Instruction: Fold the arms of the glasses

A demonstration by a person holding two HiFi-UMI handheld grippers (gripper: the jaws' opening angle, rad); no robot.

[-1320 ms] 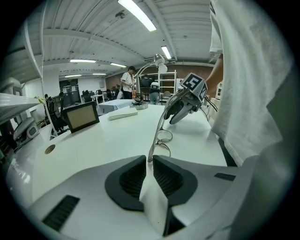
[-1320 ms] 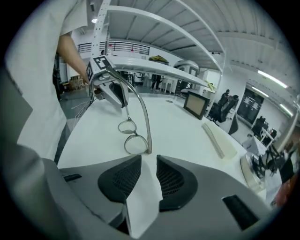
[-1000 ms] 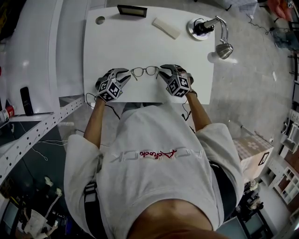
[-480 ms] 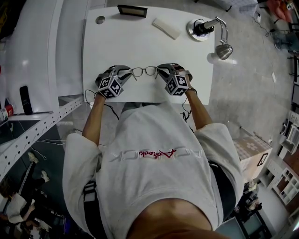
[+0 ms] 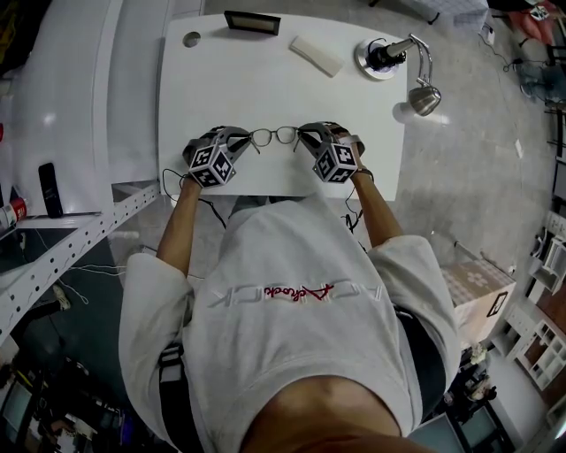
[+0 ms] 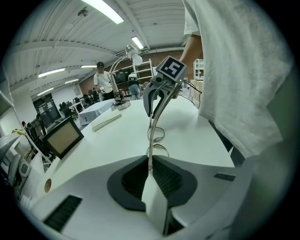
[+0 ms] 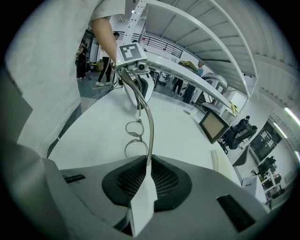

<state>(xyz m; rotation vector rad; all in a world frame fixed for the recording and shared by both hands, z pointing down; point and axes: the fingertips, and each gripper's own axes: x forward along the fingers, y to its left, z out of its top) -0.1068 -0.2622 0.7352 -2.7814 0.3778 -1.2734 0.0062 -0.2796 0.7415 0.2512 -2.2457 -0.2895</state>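
Thin metal-rimmed glasses (image 5: 272, 134) lie near the front edge of the white table (image 5: 265, 84), lenses facing away from the person. My left gripper (image 5: 247, 142) sits at their left end and my right gripper (image 5: 303, 140) at their right end. In the left gripper view the pads (image 6: 165, 174) pinch one thin arm (image 6: 151, 140) of the glasses. The right gripper view shows the other arm (image 7: 150, 133) caught between that gripper's pads (image 7: 133, 180). Both pairs of jaws have just been closing, each with an arm between them.
A desk lamp (image 5: 414, 69) stands at the table's far right. A white block (image 5: 315, 53) and a small dark screen (image 5: 250, 21) lie at the back, beside a cable hole (image 5: 190, 39). The person's torso is against the table's near edge. A white shelf rail (image 5: 62, 252) runs left.
Both grippers stay at the ends of the glasses. The marker cubes have rolled slightly, and the jaws have drawn in onto the glasses' arms.
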